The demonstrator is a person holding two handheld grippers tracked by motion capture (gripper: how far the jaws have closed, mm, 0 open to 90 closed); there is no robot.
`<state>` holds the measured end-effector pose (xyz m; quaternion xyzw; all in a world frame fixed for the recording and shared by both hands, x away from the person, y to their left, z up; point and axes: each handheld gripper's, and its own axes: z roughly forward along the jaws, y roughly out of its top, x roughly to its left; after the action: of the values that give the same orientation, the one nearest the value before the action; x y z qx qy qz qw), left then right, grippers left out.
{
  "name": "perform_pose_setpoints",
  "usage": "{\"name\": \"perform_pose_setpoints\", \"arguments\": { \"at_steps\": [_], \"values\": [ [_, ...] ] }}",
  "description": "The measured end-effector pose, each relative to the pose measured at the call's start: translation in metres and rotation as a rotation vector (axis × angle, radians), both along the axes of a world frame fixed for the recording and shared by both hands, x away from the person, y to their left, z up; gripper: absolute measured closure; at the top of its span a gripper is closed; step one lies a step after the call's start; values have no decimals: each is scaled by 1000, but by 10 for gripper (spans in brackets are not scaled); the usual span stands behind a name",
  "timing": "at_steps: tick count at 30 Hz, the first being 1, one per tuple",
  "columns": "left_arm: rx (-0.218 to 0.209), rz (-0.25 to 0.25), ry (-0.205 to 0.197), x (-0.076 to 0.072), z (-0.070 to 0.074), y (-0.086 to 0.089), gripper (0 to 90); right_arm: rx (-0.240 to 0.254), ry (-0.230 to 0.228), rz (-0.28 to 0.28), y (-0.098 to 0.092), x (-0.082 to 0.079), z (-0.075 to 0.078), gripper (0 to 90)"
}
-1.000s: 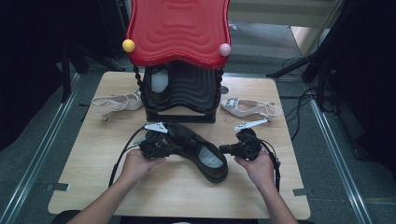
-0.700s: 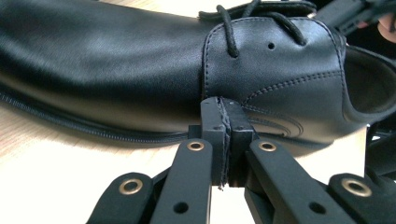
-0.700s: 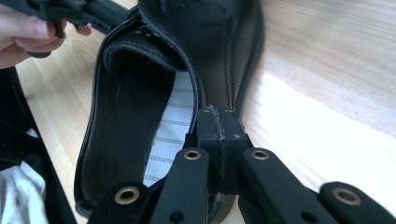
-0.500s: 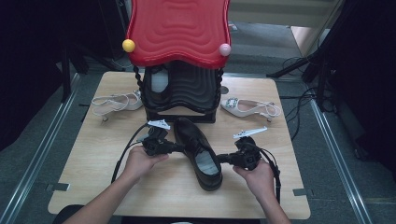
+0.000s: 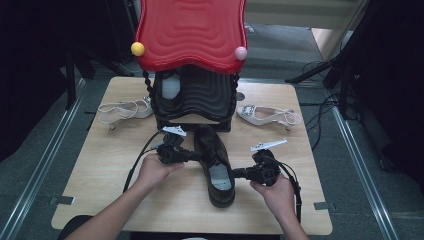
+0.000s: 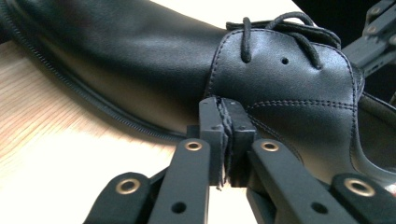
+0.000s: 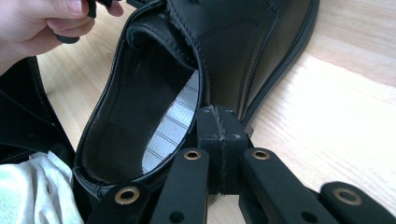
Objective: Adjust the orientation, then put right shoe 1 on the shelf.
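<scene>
Standing at the person's side of the table [image 5: 100, 200], I see two forearms come in from the near edge, each hand holding a gripper against a black lace-up shoe [image 5: 215, 165] that lies on the wood between them. The shoe's heel points toward the person and its toe toward the far side, almost up against the black base of the red-roofed stand.

The right gripper [image 5: 239, 173] is nearest, held in the right hand [image 5: 277, 192]. Its jaws are pressed together, nothing between them, and the tips rest against the shoe's side just by the heel opening; in the right gripper view [image 7: 219, 123] the closed tips touch the rim beside the pale striped insole [image 7: 173, 126].

The left gripper [image 5: 196, 156] sits a little farther along, in the left hand [image 5: 155, 170], meeting the shoe's other side near the laces. In the left gripper view its jaws [image 6: 225, 116] stand almost together, a thin slit showing between the pads, having just opened a hair; nothing is caught between them, and they butt against the leather quarter below the laces [image 6: 280, 32].

Beyond the shoe stands the toy-like stand [image 5: 192, 95], black ribbed body under a wavy red roof [image 5: 190, 32] with a yellow ball [image 5: 137, 48] and a pink ball [image 5: 241, 52] at its corners. A pale sandal [image 5: 122, 110] lies to its left, another pale sandal [image 5: 267, 116] to its right, both well apart from the black shoe.
</scene>
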<state>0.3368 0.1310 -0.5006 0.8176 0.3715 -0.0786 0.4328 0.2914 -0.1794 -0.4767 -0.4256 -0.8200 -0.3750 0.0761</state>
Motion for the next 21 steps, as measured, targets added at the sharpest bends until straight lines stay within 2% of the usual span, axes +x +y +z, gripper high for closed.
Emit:
{"name": "perform_pose_setpoints", "arguments": {
  "at_steps": [2, 4, 8, 13, 19, 21],
  "values": [
    [-25, 3, 1, 1, 5, 6, 846, 17, -8, -6, -1, 0, 6, 876],
    [-16, -4, -5, 0, 11, 10, 848, 16, -18, -5, 1, -1, 13, 833],
    [-37, -23, -3, -4, 24, 19, 838, 31, -15, -4, 7, -4, 25, 814],
    [-24, -47, -23, -7, 38, 24, 853, 29, -6, 8, 19, -6, 34, 770],
    [-41, -36, -35, -3, 52, 30, 832, 17, 18, 47, 38, -10, 35, 770],
    [-64, -29, -33, -1, 58, 30, 822, 9, 29, 57, 45, -9, 33, 744]
  ]
}}
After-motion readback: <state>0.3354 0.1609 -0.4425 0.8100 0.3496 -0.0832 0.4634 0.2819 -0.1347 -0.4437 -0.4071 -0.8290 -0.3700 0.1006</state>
